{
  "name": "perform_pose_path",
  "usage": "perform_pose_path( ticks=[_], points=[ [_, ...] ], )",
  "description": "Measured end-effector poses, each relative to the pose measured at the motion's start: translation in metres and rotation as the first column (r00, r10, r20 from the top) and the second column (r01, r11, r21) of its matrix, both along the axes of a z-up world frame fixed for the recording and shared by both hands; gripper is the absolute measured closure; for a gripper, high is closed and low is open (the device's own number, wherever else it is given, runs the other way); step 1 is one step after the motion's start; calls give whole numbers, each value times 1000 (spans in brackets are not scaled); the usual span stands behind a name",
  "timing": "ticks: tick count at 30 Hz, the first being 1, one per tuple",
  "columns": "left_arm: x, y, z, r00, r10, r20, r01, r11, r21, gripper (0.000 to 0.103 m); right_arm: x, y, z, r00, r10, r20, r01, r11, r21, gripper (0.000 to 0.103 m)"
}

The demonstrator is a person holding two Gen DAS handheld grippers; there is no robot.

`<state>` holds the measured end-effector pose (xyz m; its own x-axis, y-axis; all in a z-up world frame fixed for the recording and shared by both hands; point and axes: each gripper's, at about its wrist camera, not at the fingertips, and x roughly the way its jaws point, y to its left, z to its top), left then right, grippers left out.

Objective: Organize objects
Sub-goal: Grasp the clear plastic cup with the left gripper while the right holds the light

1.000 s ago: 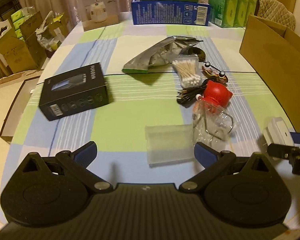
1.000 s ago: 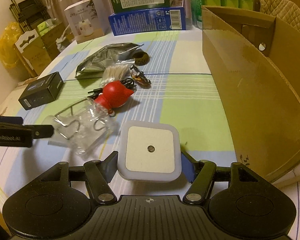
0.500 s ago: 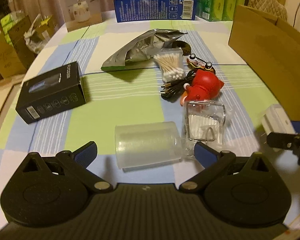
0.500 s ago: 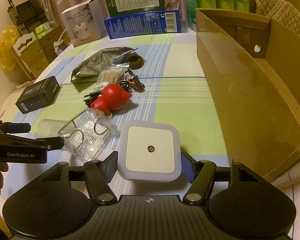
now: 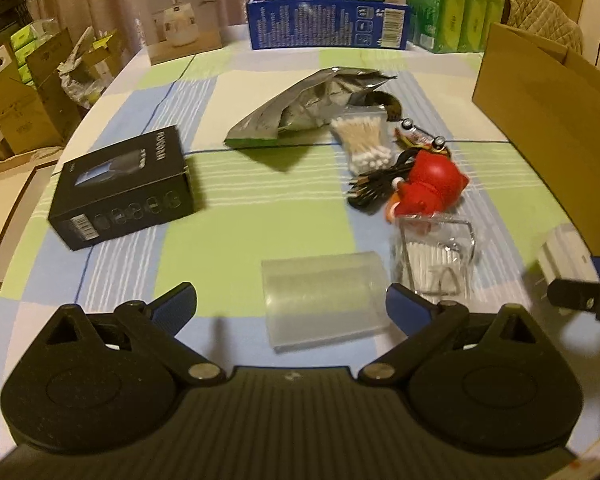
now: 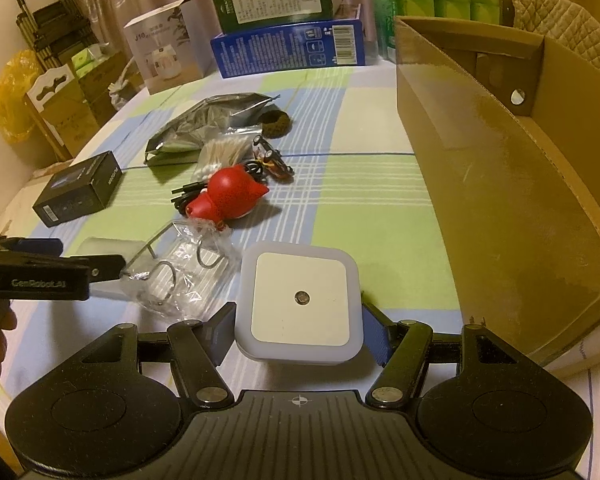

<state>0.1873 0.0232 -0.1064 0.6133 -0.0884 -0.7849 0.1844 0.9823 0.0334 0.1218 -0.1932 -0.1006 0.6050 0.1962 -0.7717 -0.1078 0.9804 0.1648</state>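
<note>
Closer now, the clear tub [image 5: 323, 297] lies between my left claw's [image 5: 288, 300] spread fingers; right claw [image 6: 296, 328] clamps the night light [image 6: 300, 298]. Closing off-centre could roll it away.

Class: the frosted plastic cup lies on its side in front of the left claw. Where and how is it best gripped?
Probably across the curved wall of the frosted cup, coming down from the near side. Its axis runs sideways, so the left claw, standing open, would likely need turning to straddle the wall, not the ends.

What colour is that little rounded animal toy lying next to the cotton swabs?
Red; the toy shows best in the right wrist view.
</note>
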Motion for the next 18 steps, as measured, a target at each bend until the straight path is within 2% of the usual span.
perform_pose_path(
  ticks=[5,9,11,12,18],
  points=[
    [5,-10,-7,1000,-24,-12,24,1000,13,5,0,0,-1,1000,2,-3,-2,1000,-5,41],
    [7,-11,-12,999,-32,-28,34,998,50,15,0,0,-1,1000,5,-2,-5,1000,-7,41],
    [6,-7,-12,999,-32,-30,33,998,45,25,0,0,-1,1000,6,-3,-6,1000,-7,41],
    [5,-6,-12,999,-34,-34,36,998,44,34,0,1,-1,1000,7,-2,-7,1000,-6,41],
    [-3,3,-5,999,-30,-40,32,998,49,34,-4,5,3,1000,20,4,-20,1000,-2,41]
  ],
)
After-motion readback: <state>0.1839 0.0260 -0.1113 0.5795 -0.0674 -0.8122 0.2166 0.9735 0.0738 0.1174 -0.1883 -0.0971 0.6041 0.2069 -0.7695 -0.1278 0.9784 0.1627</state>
